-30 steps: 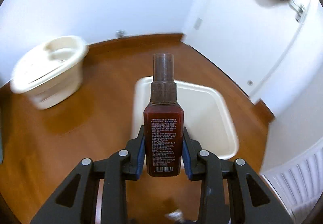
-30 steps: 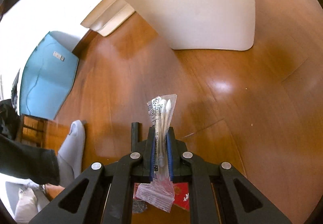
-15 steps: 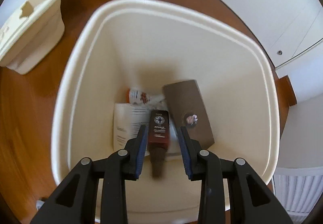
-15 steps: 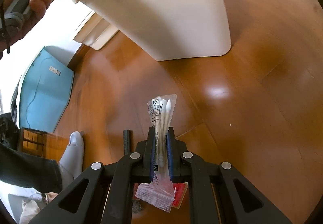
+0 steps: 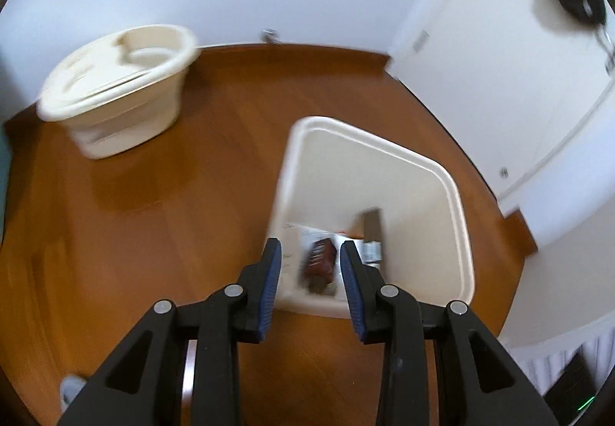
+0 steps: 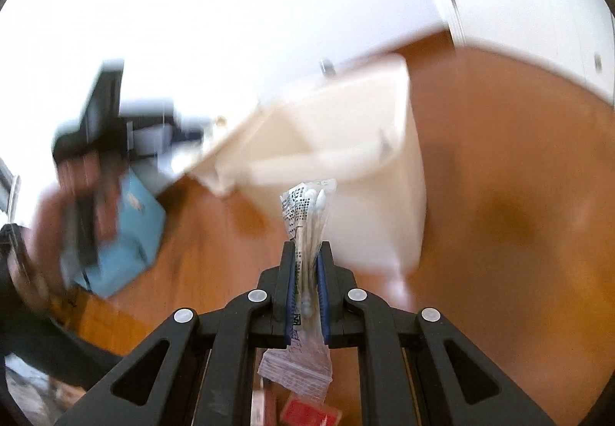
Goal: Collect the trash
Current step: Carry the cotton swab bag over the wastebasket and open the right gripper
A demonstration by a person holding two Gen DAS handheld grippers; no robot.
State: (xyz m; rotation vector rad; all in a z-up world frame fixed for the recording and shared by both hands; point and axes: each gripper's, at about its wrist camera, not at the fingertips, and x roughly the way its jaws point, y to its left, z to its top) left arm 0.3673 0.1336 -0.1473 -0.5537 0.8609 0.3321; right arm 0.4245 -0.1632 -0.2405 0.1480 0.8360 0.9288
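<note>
While clamped in the right gripper (image 6: 306, 287), cotton swab packet (image 6: 307, 222) upright at frame centre, bin (image 6: 361, 172) just beyond, upper centre; left gripper (image 5: 310, 272) spread wide, empty, above bin's brown bottle (image 5: 319, 260).

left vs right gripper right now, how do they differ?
The left gripper is open and holds nothing; the right gripper is shut on the cotton swab bag. The left looks down into the trash bin, where the brown bottle lies; the right sees that bin from outside. Both have black fingers with blue pads.
</note>
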